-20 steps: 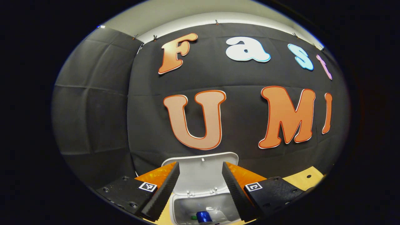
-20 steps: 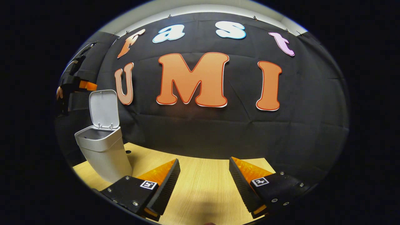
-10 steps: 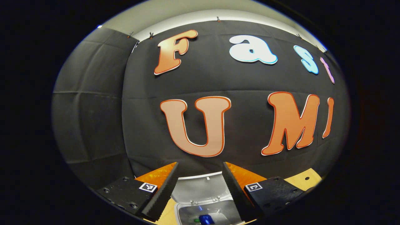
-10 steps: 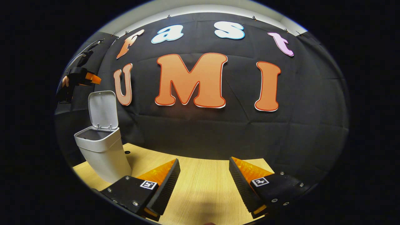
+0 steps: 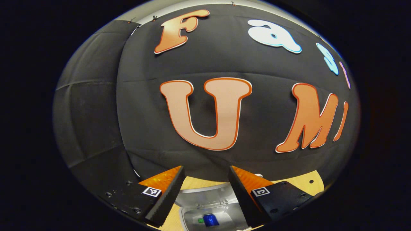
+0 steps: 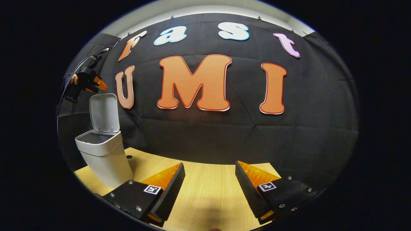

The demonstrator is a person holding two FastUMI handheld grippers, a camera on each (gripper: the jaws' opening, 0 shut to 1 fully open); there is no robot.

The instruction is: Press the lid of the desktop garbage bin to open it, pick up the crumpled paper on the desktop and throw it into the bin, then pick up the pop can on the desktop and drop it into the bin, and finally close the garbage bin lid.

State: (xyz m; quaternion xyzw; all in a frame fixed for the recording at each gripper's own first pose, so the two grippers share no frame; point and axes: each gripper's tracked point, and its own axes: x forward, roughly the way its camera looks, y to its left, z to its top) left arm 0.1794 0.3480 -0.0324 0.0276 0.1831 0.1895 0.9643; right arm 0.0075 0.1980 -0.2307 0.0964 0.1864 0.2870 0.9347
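Left hand-held gripper [image 5: 203, 187]: fingers apart, empty, poised above the bin [image 6: 102, 155]. Lid [image 5: 205, 194] upright just ahead and below; pop can [image 5: 210, 220] already inside.

Likely step: closing the lid; next move calls for tipping it forward and down.

Right hand-held gripper [image 6: 208, 186]: apart, empty, over bare worktop [image 6: 205, 189], well right of the bin.

I see the bin [image 6: 102, 157] as smooth plastic with a soft satin sheen, and its raised lid [image 6: 103, 112] looks the same, faintly glossy inside. The can [image 5: 210, 220] down in it gleams like polished metal. The table [image 6: 208, 189] reads as pale wood grain, matt. My wall [image 6: 224, 138] is matt cloth, creased in folds. My right gripper [image 6: 207, 189] has ribbed, rough-looking pads [image 6: 170, 189] and matt bodies with metal screws.
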